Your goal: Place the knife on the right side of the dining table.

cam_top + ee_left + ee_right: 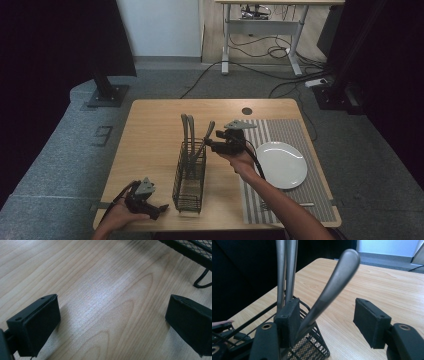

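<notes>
Meanwhile the right claw [325,322] stood apart around a leaning utensil handle [332,285] in the mesh caddy [190,175] (mid-desk). Near-left, the left claw [112,322] gaped over bare desk [100,290].

We see a light wooden bench [150,125] standing on grey carpet [50,150]. Beyond it a white wall [160,25] meets the floor, and a second desk on white legs [262,35] stands over tangled black cables [260,52] and a power strip [316,81]. Dark curtains [55,45] flank both sides, with a black stand base [106,95] at the left.
</notes>
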A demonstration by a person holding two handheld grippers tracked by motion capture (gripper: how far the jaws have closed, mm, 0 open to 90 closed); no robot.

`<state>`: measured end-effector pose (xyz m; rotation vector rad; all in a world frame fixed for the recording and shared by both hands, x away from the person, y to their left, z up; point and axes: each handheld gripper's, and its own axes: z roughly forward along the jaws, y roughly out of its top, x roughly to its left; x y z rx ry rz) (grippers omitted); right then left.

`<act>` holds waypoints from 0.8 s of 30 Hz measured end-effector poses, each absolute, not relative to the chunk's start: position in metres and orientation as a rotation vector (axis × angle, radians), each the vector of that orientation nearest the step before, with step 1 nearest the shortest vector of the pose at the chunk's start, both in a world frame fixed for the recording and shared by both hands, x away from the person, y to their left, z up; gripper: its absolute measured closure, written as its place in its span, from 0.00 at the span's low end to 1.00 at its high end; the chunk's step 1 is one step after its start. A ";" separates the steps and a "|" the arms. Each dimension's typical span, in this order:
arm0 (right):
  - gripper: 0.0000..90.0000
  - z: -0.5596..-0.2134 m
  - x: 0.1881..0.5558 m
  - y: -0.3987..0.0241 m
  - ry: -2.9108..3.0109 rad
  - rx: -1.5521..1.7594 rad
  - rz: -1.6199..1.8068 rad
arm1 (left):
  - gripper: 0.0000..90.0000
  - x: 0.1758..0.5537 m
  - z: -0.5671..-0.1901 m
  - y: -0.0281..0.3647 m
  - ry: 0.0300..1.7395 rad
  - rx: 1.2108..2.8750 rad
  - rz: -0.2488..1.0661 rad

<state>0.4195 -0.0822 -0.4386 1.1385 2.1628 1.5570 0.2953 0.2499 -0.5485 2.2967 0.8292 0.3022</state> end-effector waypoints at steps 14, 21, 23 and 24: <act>0.57 -0.444 0.437 -0.076 2.172 1.169 1.642 | 0.00 0.295 -0.548 0.250 0.829 2.297 0.302; 0.68 -0.448 0.444 -0.078 2.195 1.198 1.716 | 0.00 0.295 -0.548 0.250 0.828 2.297 0.302; 0.71 -0.448 0.444 -0.078 2.200 1.187 1.723 | 0.00 0.295 -0.548 0.250 0.828 2.297 0.301; 0.74 -0.447 0.444 -0.077 2.201 1.185 1.727 | 0.00 0.295 -0.548 0.250 0.828 2.297 0.302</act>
